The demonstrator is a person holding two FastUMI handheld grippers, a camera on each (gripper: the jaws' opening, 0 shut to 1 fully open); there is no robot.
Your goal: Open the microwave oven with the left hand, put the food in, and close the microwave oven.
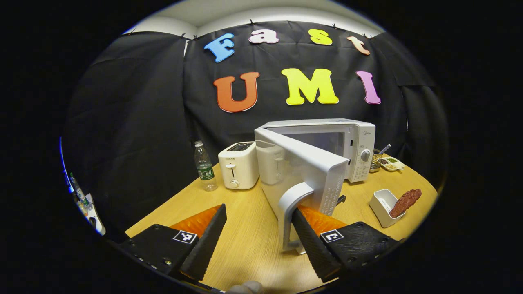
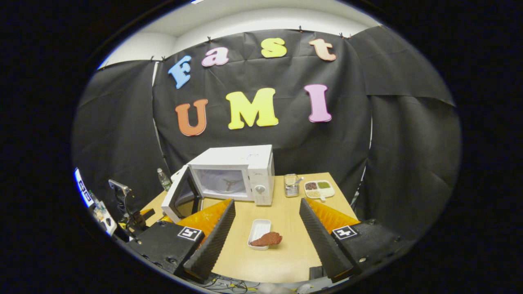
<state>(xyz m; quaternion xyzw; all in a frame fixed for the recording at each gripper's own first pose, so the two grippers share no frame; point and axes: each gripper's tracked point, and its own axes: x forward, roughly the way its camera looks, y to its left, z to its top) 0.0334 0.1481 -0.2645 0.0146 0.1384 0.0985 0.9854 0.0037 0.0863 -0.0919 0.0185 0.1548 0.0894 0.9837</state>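
Both grippers gape wide: left gripper (image 1: 257, 239) w/ one finger hooked behind door (image 1: 304, 171) handle, right gripper (image 2: 265, 241) over food (image 2: 266, 239) (lying half across its dish (image 2: 258, 229)). Risk: door half open, could block loading.

Microwave door (image 1: 302, 171) ajar, handle (image 1: 292, 212) beside open-jawed left gripper (image 1: 258, 241).

Left tool (image 1: 257, 241) spread wide; right tool (image 2: 265, 241) spread wide.
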